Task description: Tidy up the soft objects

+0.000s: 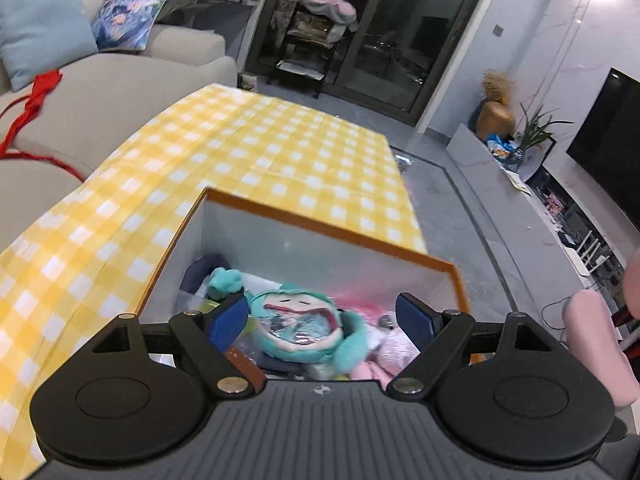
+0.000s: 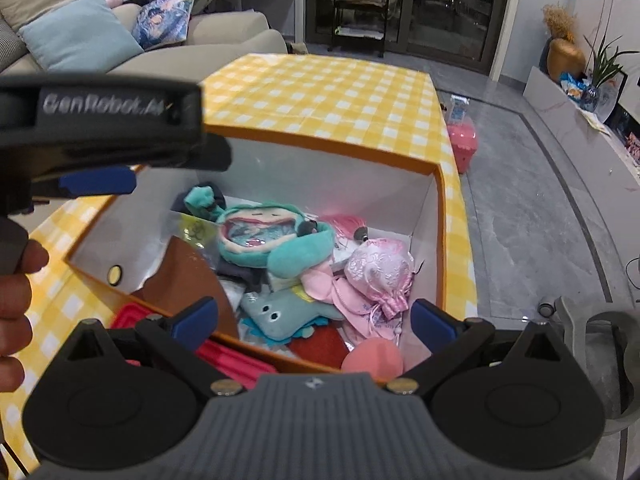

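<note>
Right wrist view: a teal plush [image 2: 262,236] with an open pink mouth is seen lying in the middle of an orange-rimmed box [image 2: 440,216] with white inner walls. Beside it, toward the lower right, a pink satin pouch [image 2: 378,272] is laid on pink cloth, and a grey-blue plush [image 2: 276,312] is placed just below the teal one. The right tongs [image 2: 314,318] are held wide above the box, with nothing between the blue pads. At the upper left of the frame the left tongs [image 2: 96,182] are seen from the side, gripped by a hand [image 2: 16,304]. In the left wrist view the left tongs [image 1: 324,316] are likewise spread wide and empty over the teal plush [image 1: 300,328]. The box is set on a bench [image 2: 320,88] covered in yellow-and-white check cloth. A beige sofa [image 1: 120,92] with a blue cushion [image 1: 44,28] is seen at the upper left, dark glass doors [image 1: 380,28] at the top, and grey floor [image 2: 520,200] on the right.
</note>
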Demonstrator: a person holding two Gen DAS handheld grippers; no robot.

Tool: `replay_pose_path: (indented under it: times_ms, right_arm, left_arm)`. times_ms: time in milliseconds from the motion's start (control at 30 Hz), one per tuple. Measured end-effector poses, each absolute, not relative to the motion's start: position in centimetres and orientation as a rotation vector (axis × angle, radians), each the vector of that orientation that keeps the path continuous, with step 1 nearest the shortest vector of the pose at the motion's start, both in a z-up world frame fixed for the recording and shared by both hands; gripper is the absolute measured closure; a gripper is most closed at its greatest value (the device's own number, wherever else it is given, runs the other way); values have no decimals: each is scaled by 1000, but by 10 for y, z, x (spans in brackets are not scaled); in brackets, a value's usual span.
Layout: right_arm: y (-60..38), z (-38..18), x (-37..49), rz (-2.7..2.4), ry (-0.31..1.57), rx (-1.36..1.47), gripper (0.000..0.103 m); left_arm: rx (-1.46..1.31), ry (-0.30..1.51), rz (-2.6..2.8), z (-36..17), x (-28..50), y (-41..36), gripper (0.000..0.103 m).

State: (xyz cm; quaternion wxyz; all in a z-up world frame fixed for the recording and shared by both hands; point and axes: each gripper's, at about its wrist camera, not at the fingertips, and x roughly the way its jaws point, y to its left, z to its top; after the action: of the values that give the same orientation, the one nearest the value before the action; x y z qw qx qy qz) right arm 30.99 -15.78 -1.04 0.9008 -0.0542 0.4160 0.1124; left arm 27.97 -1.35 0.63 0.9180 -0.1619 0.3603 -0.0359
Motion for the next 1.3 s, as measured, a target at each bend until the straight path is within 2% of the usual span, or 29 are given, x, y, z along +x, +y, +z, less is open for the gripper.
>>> replay_pose_path:
  times_ms: [467,700,1000,1300]
  right_arm:
    - [-160,57,215,260,727,-76,3]
    - [-165,85,153,198,645,11,3]
    - [-154,79,108,241,716,112,2]
    - [-148,38,76,223,621,79,2]
  left_arm:
    - [-347,657,-147,90,201,-6,8]
    - [-208,601,-133,123,143,-5,6]
    - [-110,605,-71,111,73,-6,5]
    - [-67,565,-76,74,36,-2,5]
